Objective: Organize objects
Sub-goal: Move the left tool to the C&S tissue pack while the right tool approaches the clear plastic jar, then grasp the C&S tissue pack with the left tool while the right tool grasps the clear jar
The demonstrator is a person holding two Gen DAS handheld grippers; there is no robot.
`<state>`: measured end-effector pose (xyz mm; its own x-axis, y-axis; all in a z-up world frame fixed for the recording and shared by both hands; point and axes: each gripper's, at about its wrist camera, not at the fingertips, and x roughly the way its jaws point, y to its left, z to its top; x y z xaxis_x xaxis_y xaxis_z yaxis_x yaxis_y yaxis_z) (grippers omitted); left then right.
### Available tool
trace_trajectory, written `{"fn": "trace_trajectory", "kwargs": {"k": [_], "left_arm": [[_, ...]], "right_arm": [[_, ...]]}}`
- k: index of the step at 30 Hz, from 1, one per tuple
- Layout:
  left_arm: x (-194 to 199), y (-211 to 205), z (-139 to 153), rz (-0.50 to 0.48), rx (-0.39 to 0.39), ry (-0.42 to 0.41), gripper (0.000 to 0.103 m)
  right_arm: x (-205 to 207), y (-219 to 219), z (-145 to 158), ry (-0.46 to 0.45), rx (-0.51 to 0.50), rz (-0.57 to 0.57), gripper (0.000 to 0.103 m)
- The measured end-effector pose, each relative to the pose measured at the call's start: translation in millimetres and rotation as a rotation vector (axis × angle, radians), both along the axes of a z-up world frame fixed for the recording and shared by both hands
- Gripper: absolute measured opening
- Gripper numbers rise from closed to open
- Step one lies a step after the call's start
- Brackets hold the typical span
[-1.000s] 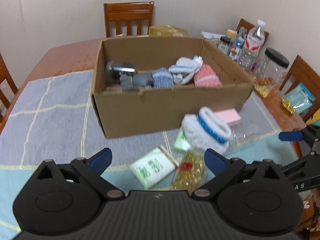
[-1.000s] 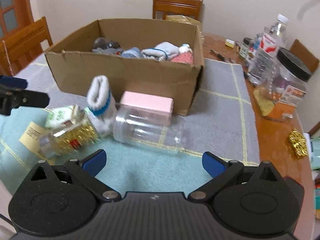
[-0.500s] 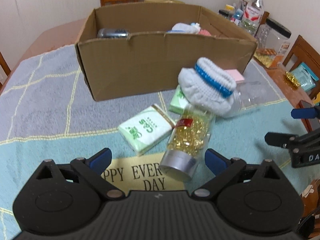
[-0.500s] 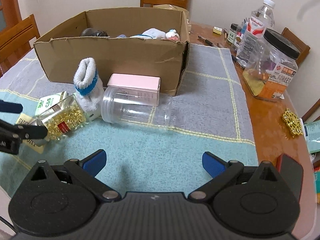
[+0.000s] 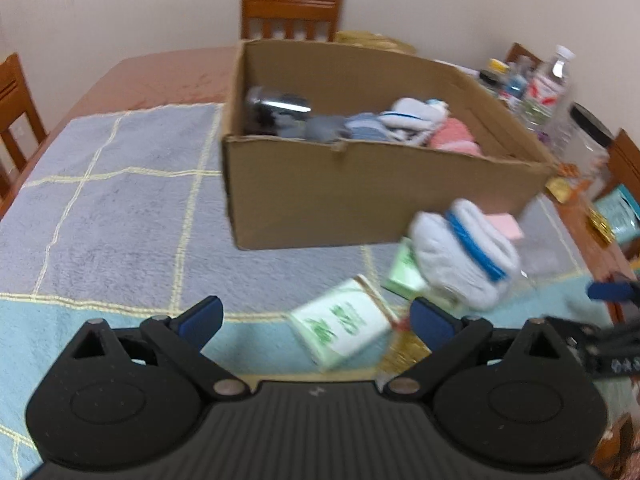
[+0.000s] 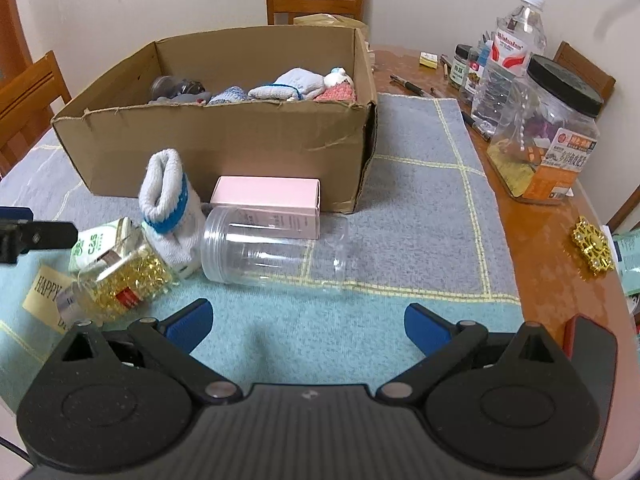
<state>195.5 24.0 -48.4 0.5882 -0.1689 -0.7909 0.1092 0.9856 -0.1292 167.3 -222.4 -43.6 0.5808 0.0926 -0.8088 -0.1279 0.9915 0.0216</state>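
Note:
A cardboard box (image 5: 360, 200) (image 6: 224, 156) stands on the mat and holds socks and a metal can. In front of it lie a white sock with a blue band (image 6: 168, 208) (image 5: 464, 252), a clear empty jar on its side (image 6: 276, 248), a pink box (image 6: 268, 200), a jar of gold capsules (image 6: 120, 284), and green tissue packs (image 5: 344, 332) (image 6: 96, 240). My left gripper (image 5: 316, 316) is open and empty, above the mat left of these items. My right gripper (image 6: 308, 320) is open and empty, just in front of the clear jar.
A water bottle (image 6: 508, 60), a black-lidded plastic jar (image 6: 548, 128), small bottles and pens stand on the bare wood at the right. A gold ornament (image 6: 592, 248) lies near the right edge. Wooden chairs (image 5: 292, 10) surround the table.
The left gripper has swung up and to the left, so the items now sit at its right. The right gripper has moved closer to the clear jar. Both stay open.

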Motion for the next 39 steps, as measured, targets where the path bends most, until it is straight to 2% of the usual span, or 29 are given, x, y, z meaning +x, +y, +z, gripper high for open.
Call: {"fn": "trace_trajectory", "kwargs": {"k": [9, 11, 17, 22, 27, 36, 39], "left_arm": [[45.5, -2.6, -30.2, 0.033, -0.102, 0.101, 0.099], [50.0, -9.0, -36.1, 0.018, -0.086, 0.117, 0.099], [46.8, -21.8, -43.7, -0.034, 0.033, 0.123, 0.100], [39.3, -8.2, -42.9, -0.028, 0.040, 0.142, 0.101], [28.8, 16.0, -42.1, 0.028, 0.050, 0.157, 0.101], [17.4, 36.1, -41.3, 0.076, 0.062, 0.160, 0.101], [16.1, 34.9, -41.3, 0.074, 0.074, 0.160, 0.101]], "right_arm": [[9.9, -0.7, -3.0, 0.017, -0.007, -0.049, 0.103], [11.3, -1.5, -3.2, 0.021, -0.007, -0.058, 0.103], [15.4, -4.6, -2.1, 0.026, 0.012, -0.077, 0.103], [20.0, -4.8, 1.1, 0.022, 0.061, -0.056, 0.103], [26.5, 3.5, 2.1, 0.025, 0.095, -0.023, 0.103], [43.3, 21.9, -8.5, 0.043, 0.063, -0.018, 0.103], [45.1, 23.9, -10.4, 0.050, 0.002, -0.043, 0.103]]}}
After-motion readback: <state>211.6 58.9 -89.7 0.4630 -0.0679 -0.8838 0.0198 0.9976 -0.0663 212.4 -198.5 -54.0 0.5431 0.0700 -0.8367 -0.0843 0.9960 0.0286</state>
